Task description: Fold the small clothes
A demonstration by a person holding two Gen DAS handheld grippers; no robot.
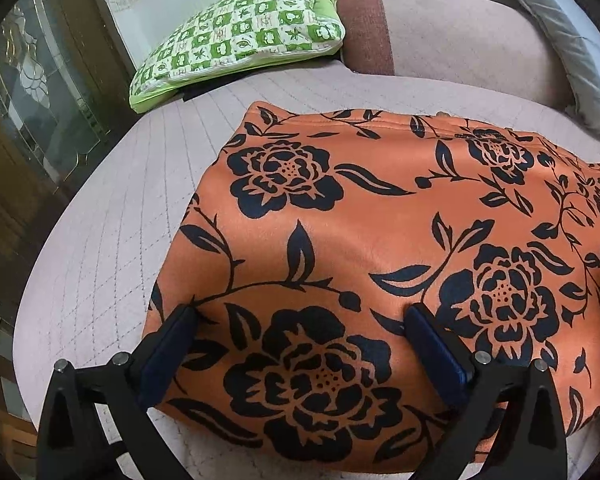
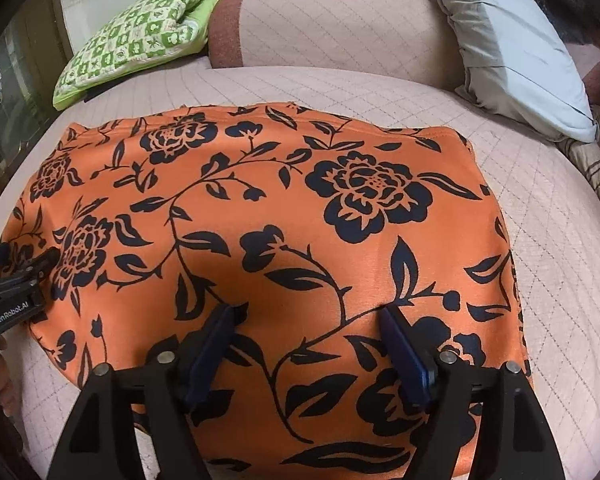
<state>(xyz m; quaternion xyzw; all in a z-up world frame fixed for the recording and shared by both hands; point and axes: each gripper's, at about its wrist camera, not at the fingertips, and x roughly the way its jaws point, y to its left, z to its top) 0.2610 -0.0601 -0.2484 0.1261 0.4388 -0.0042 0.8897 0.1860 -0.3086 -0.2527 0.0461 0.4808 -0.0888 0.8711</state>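
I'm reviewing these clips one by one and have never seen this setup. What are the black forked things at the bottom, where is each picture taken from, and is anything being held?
There is no robot here. A person carries a pair of hand-held tongs in each hand, and each pair has a wide-angle camera looking along its two fingers. One picture comes from the left tongs, the other from the right tongs; the left tongs also show at the edge of the right picture.

On the quilted pink bed cover lies an orange cloth with black flowers, spread flat. Behind it are a green checked cushion and a grey pillow.

Both tongs stand open above the near edge of the cloth. Nothing is gripped in either one.
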